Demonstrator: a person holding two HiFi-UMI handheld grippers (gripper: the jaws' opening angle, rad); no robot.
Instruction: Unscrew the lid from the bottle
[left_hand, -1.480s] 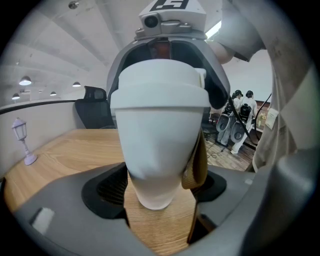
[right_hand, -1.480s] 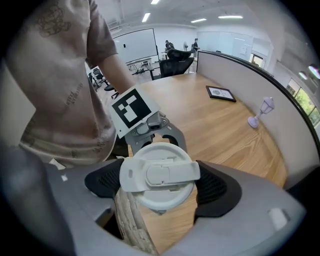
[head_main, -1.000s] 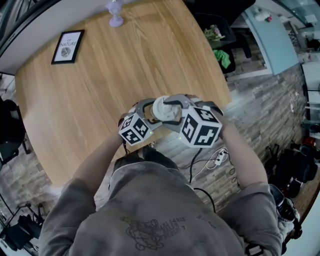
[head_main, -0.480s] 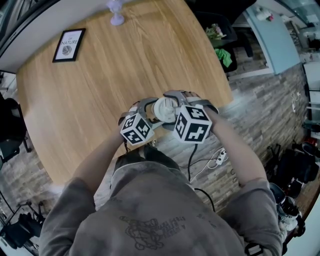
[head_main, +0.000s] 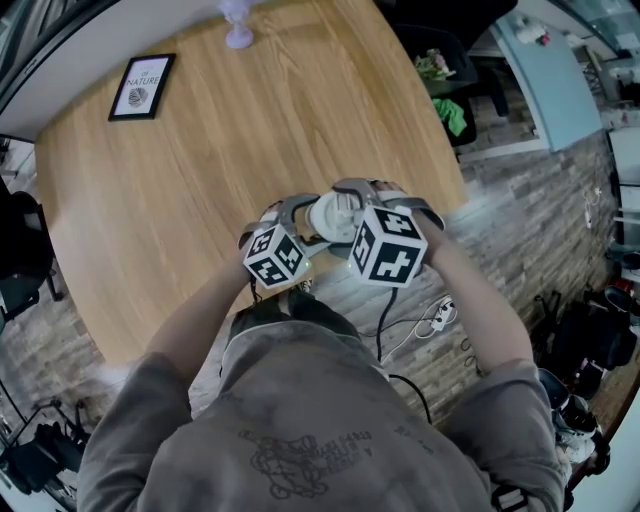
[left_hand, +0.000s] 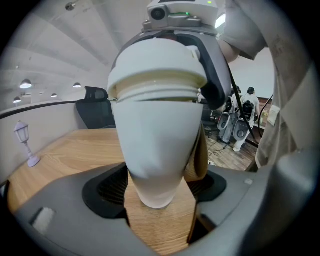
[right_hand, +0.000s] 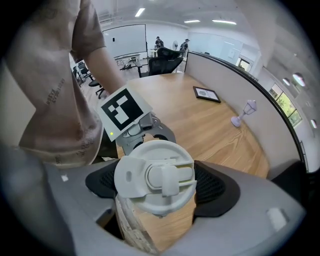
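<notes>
- My left gripper (left_hand: 160, 200) clamps the bottle (left_hand: 155, 145); I hold it firm.
- My right gripper (right_hand: 162, 189) has just been opening its jaws wide round the lid (right_hand: 150, 172) atop the bottle; I should close squarely, then twist.

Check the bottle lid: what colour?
Plain white lid, like the bottle; clearest in the right gripper view.

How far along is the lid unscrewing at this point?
Done: the left hand-held gripper is clamped on the bottle. In hand: the right hand-held gripper sits over the lid. Its jaws have just been opening, with the lid between them but not pressed, probably for a regrip. Left: the lid is on the bottle and has yet to come off.
</notes>
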